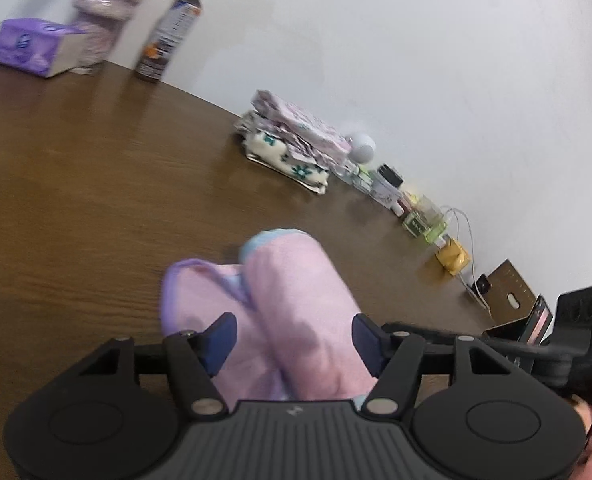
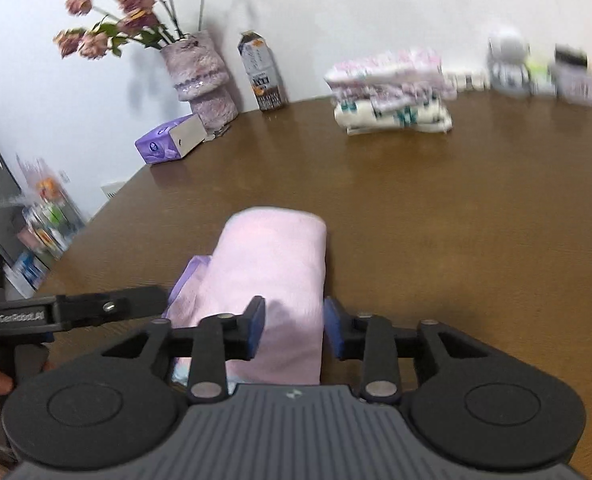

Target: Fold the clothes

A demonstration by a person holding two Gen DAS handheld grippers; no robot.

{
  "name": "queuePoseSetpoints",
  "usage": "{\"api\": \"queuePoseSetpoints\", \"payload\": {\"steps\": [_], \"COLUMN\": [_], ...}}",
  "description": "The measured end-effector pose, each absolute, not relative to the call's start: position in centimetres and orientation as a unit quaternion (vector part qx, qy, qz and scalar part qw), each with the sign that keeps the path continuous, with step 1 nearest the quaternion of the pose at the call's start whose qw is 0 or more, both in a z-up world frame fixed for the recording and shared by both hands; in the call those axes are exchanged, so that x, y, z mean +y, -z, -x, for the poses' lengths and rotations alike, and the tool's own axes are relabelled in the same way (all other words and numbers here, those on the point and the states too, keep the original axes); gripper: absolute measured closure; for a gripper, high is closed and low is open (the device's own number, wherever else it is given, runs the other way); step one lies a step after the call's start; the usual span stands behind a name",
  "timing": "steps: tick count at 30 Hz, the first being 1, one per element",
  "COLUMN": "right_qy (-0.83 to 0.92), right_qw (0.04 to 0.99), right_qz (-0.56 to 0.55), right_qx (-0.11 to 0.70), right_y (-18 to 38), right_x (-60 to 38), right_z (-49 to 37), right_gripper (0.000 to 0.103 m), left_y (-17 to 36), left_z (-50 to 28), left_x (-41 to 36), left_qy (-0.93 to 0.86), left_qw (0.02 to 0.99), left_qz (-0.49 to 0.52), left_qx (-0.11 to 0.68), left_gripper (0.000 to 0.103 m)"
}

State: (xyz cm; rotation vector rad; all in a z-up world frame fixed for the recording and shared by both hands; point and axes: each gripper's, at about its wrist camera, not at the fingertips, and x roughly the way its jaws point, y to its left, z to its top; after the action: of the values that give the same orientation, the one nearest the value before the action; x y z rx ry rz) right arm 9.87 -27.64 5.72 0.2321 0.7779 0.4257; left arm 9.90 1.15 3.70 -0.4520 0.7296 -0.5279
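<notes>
Broad brown wood-grain table (image 2: pixel 435 208), bare across its middle, crowded only along the white wall. On the near part of it, a soft pink fleece garment with lilac trim (image 2: pixel 272 264), already doubled into a thick roll lying lengthwise away from both cameras. At the back, a stack of folded patterned cloths (image 2: pixel 391 92), well apart from the roll. Farther left, a vase of dried pink flowers (image 2: pixel 200 76), a grey-and-brown drink carton (image 2: pixel 262 72) and a purple tissue box (image 2: pixel 168 140); small bottles blurred along the right of the wall.

Left gripper (image 1: pixel 292 340) spread wide, blue pads (image 1: pixel 220 338) set either side of the roll's near end, cloth bulging between them; contact with the pads hard to judge, no firm clamp apparent. Right gripper (image 2: pixel 294 330) likewise parted, straddling the right-hand fold, left pad seemingly against the fleece and right pad just beside it; nothing squeezed tight.

Probably the last fold or a tidying of the bundle. Best done with both grips closing on the same layers at matching depth, lifting together and level, keeping the lilac edge tucked inside, then pressing flat before letting go. Plush cloth likely to spring open if released early.
</notes>
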Motion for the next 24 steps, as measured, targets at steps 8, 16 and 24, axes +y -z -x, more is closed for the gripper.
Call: {"api": "queuePoseSetpoints", "payload": {"steps": [8, 16, 24], "right_qy": [-0.243, -0.256, -0.239], "right_qw": [0.892, 0.896, 0.909], "right_qz": [-0.14, -0.036, -0.014], "right_qx": [0.355, 0.361, 0.342], "right_y": [-4.5, -3.3, -2.6], "right_x": [-30.4, -29.0, -27.1], "right_z": [-8.1, -5.7, -5.5], "right_gripper": [0.07, 0.063, 0.093], "left_y": [-3.3, -4.5, -3.2], "left_z": [-10.5, -5.3, -5.1], "left_x": [-1.0, -4.9, -6.3], "left_qy": [0.242, 0.295, 0.249], "left_qw": [0.869, 0.888, 0.906], "left_qz": [0.215, 0.013, -0.041], "left_qx": [0.373, 0.351, 0.339], "left_gripper": [0.046, 0.042, 0.092]}}
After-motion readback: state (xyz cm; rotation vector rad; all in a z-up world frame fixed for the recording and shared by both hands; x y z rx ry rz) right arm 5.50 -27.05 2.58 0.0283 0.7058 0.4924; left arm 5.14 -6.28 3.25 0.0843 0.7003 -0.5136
